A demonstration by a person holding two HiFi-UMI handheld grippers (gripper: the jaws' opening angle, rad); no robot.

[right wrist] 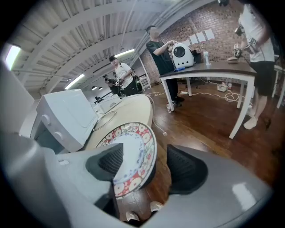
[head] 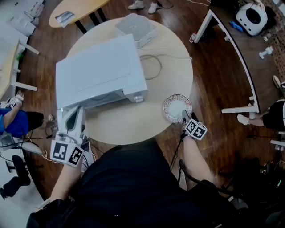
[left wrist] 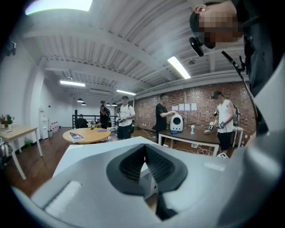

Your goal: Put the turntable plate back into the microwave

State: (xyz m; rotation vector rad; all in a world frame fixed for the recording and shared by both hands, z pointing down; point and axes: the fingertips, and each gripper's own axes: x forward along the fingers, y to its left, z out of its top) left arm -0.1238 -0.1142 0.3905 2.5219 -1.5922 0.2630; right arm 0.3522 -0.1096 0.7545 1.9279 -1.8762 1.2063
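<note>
The white microwave (head: 98, 67) stands on the round beige table (head: 133, 127), and the dark opening at its front faces me. A plate (head: 177, 107) with a red flowered rim lies near the table's right edge. My right gripper (head: 185, 118) reaches over that rim from the near side. In the right gripper view the plate (right wrist: 133, 149) sits between the jaws of my right gripper (right wrist: 144, 158), which is open, with a gap left at the right pad. My left gripper (head: 73, 121) is at the microwave's front left corner. There my left gripper (left wrist: 144, 167) looks shut on a thin white edge, seemingly the door.
A white box (head: 136, 29) and a looped cable (head: 153, 64) lie behind the microwave. A dark desk with white legs (head: 236, 53) stands to the right and an oval wooden table (head: 75, 9) behind. Several people stand around the room.
</note>
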